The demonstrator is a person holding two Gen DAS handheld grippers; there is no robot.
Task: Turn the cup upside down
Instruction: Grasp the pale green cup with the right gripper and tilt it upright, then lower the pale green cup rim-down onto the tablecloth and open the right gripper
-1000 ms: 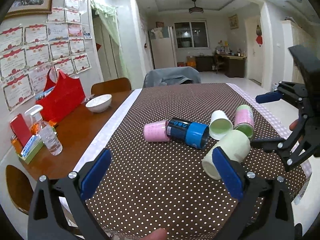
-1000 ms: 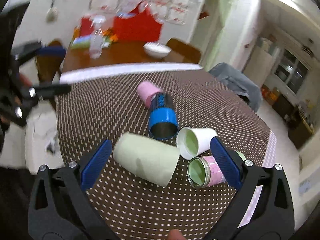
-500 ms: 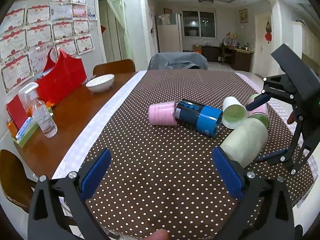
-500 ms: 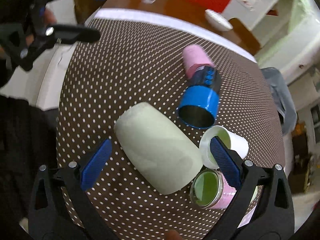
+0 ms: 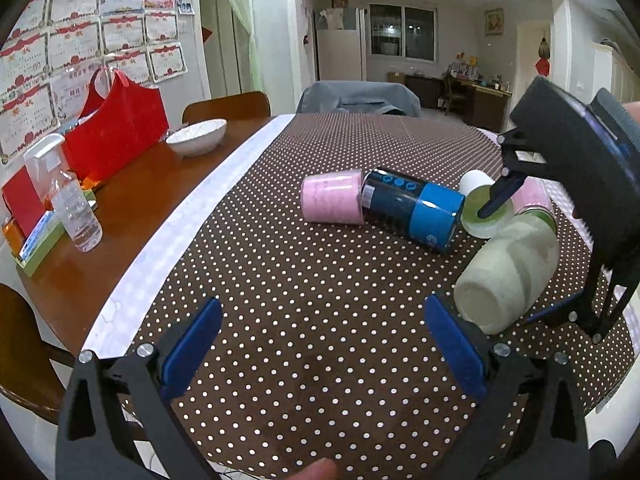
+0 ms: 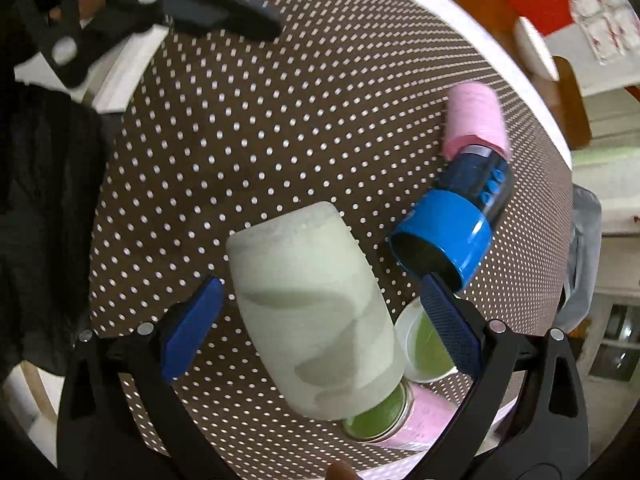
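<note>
Both tongs wide | right tongs (image 6: 320, 320) now straddle green cup (image 6: 316, 312) — beside blue can (image 6: 452, 236) | grasp next

Left gripper (image 5: 324, 344) sits low at the near edge, jaws spread wide with nothing between the blue pads (image 5: 192, 342). Right gripper (image 6: 320, 320) comes in from the right side, tipped steeply downward, jaws also wide apart, one finger each side of its target.

pale green cup (image 6: 316, 312) on its side | between spread jaws | dotted tablecloth (image 6: 248, 128)
</note>
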